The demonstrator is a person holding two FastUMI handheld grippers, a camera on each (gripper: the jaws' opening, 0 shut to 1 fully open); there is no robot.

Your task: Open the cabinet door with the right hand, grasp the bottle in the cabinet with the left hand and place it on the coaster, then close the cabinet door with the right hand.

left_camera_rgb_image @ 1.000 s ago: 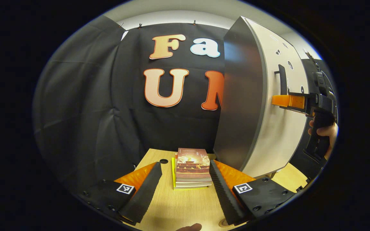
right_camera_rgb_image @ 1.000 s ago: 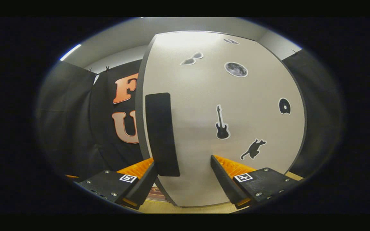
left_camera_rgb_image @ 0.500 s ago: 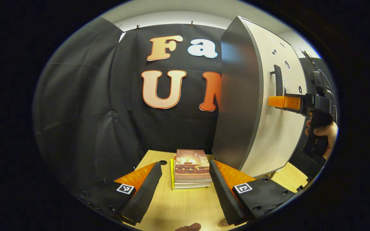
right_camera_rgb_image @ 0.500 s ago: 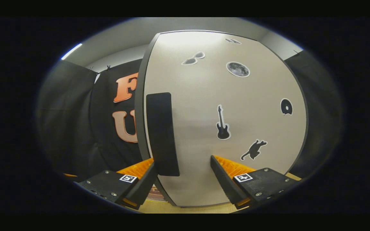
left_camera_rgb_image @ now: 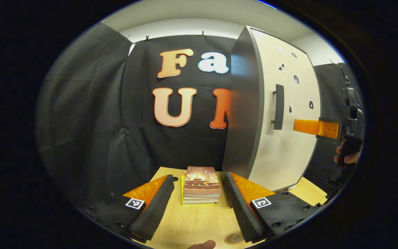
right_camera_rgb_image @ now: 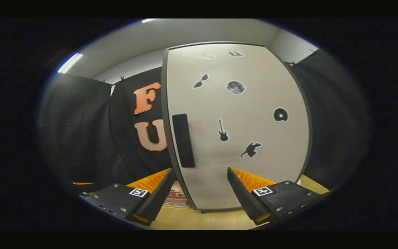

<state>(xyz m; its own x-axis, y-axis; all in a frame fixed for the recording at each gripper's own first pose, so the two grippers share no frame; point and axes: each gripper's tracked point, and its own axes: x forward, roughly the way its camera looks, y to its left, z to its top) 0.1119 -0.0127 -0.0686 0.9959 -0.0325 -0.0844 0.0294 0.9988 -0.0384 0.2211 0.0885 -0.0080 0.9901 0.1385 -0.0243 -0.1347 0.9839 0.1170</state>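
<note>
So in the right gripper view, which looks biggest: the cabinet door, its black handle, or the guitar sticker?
Largest to smallest as they appear in the right gripper view:
1. Cabinet door
2. Black handle
3. Guitar sticker
All three sit on the same door, so nearness hardly skews the order.

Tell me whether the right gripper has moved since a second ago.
Yes. The right gripper has backed away from the cabinet door: its handle now looks smaller and sits beyond the fingertips.
</note>
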